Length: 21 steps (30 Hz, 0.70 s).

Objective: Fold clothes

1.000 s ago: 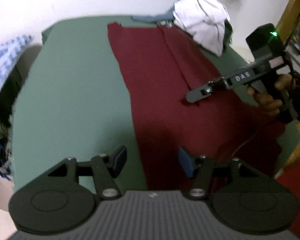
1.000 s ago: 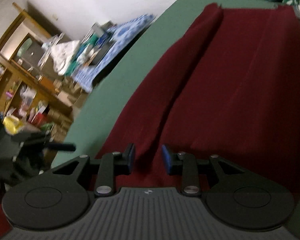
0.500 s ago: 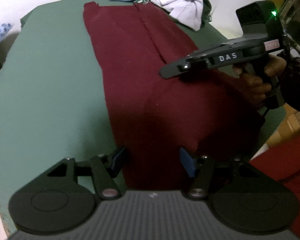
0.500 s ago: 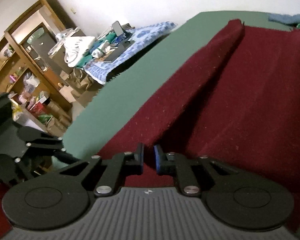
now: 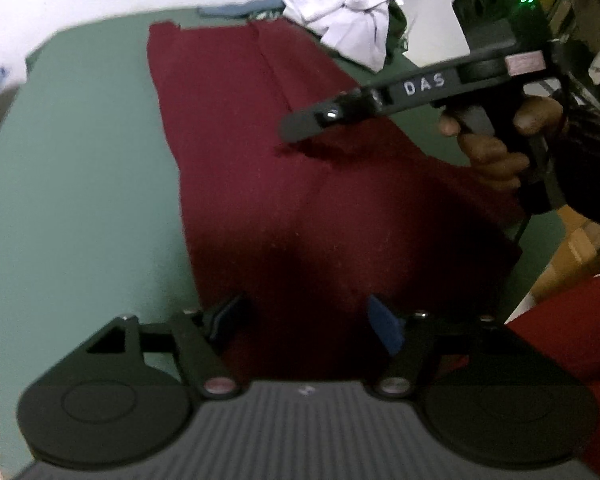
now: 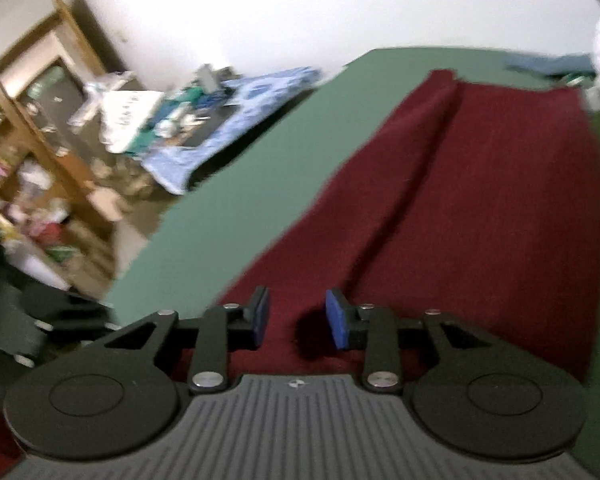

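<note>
Table: a green surface that fills most of both views; it bears all the clothes.
Red cloth: a dark red garment laid flat and lengthwise on the table, from the near edge up to the far end. A long crease or seam runs along its length. In the right wrist view the same cloth shows a raised fold along its left edge, beside bare green table.
White pile: crumpled white clothing at the far end of the table, just beyond the red cloth's far right corner.
Blue garment: a strip of blue-grey cloth at the far edge, left of the white pile.
Shelf: a wooden unit off the table in the right wrist view, cluttered; next to it lies a blue patterned sheet. Details are blurred.
Right gripper: jaws stand apart at a medium gap, nothing between the blue pads; it hovers above the near end of the red cloth. In the left wrist view it reaches in from the right over the middle of the cloth, marked "DAS", green light on.
Left gripper: jaws spread wide and empty, low over the near edge of the red cloth.
Hand: wrapped around the right gripper's grip, dark sleeve behind it.
</note>
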Each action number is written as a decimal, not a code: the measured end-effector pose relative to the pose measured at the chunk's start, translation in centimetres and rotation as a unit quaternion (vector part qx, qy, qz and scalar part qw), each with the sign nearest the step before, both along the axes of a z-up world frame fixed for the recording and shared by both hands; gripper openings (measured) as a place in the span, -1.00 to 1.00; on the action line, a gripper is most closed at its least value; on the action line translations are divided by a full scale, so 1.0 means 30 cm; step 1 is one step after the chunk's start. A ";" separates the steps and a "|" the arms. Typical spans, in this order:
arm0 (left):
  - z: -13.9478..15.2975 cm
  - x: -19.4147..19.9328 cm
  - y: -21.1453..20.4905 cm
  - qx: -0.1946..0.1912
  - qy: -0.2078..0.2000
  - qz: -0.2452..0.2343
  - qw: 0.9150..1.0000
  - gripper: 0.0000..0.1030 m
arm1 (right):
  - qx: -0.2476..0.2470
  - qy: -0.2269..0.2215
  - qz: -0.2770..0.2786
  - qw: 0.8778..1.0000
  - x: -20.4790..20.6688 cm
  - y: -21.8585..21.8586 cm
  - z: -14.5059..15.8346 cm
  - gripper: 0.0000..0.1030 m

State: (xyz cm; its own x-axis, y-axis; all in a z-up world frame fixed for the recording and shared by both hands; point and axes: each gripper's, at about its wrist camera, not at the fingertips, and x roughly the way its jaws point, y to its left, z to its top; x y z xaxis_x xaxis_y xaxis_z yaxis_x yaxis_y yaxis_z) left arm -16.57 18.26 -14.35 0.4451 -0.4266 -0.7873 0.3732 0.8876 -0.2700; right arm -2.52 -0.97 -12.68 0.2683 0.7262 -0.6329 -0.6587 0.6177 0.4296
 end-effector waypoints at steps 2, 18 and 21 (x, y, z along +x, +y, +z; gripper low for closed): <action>-0.011 -0.003 -0.011 -0.001 0.005 -0.001 1.000 0.38 | 0.003 0.012 0.022 1.000 -0.008 0.055 -0.024 -0.32; 0.034 0.021 0.030 -0.017 -0.035 -0.052 0.998 0.38 | -0.063 0.054 -0.007 0.996 -0.164 0.066 -0.084 -0.38; 0.013 -0.004 0.039 -0.013 -0.025 -0.072 0.997 0.40 | -0.090 0.040 -0.046 0.994 -0.229 0.010 -0.087 -0.40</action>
